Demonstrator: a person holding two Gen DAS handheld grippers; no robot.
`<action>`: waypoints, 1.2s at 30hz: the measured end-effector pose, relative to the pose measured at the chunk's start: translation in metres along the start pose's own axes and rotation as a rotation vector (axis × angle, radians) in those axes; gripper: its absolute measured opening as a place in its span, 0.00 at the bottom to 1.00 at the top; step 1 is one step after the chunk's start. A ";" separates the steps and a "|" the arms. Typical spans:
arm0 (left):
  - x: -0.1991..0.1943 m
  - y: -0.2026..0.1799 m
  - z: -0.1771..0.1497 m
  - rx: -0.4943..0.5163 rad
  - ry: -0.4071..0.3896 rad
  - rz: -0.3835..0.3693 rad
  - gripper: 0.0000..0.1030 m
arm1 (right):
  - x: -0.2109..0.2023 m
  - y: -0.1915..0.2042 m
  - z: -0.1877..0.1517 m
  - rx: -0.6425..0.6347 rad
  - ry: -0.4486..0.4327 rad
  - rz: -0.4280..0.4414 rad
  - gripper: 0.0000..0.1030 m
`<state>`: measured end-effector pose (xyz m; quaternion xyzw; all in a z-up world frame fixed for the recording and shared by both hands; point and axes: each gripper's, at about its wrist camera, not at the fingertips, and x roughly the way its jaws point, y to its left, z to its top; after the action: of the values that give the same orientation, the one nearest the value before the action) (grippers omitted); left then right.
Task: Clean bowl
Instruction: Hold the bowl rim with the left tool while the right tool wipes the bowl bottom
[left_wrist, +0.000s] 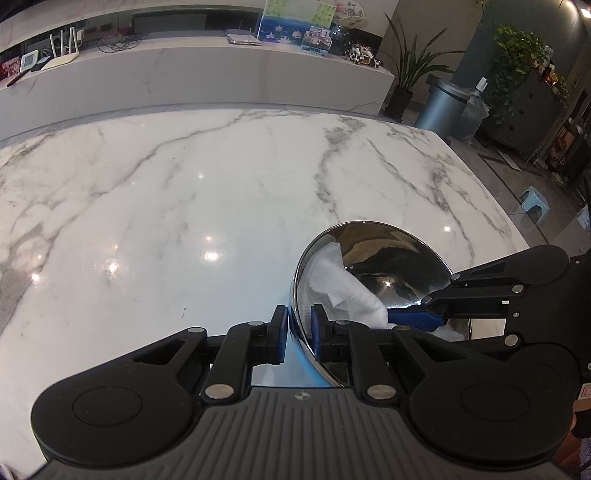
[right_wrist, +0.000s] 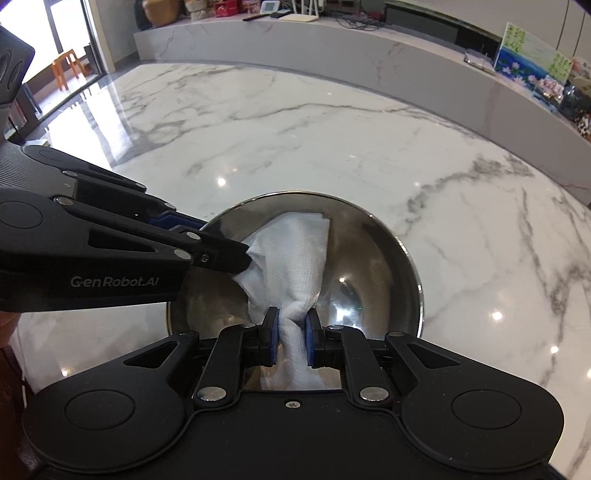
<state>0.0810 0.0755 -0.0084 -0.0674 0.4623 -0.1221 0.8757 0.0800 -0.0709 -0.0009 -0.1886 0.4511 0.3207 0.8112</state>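
A shiny steel bowl (right_wrist: 373, 280) sits on the white marble table (right_wrist: 332, 147). My left gripper (left_wrist: 298, 334) is shut on the bowl's near left rim (left_wrist: 295, 306), one pad outside and one inside. My right gripper (right_wrist: 291, 336) is shut on a white cloth (right_wrist: 291, 251) that lies bunched inside the bowl. In the left wrist view the cloth (left_wrist: 340, 284) rests against the bowl's left inner wall (left_wrist: 399, 258), and the right gripper (left_wrist: 417, 317) reaches in from the right. In the right wrist view the left gripper (right_wrist: 221, 240) comes in from the left at the rim.
A long marble counter (left_wrist: 207, 74) runs behind the table with routers, cables and pictures on it. A metal bin (left_wrist: 441, 107), potted plants (left_wrist: 406, 66) and a small blue stool (left_wrist: 532, 201) stand beyond the table's right edge. An orange stool (right_wrist: 68, 66) stands far left.
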 end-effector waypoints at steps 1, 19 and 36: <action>0.000 0.000 0.000 -0.001 0.000 0.001 0.12 | 0.000 0.000 0.000 -0.007 -0.002 -0.027 0.11; -0.001 0.001 0.000 -0.015 -0.001 -0.002 0.12 | -0.013 0.003 0.002 -0.059 -0.096 -0.059 0.34; 0.000 0.000 0.002 -0.021 0.004 0.003 0.12 | -0.005 0.008 -0.002 -0.100 -0.072 -0.074 0.15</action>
<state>0.0831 0.0757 -0.0075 -0.0757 0.4654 -0.1158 0.8742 0.0708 -0.0679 0.0021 -0.2339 0.3977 0.3191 0.8278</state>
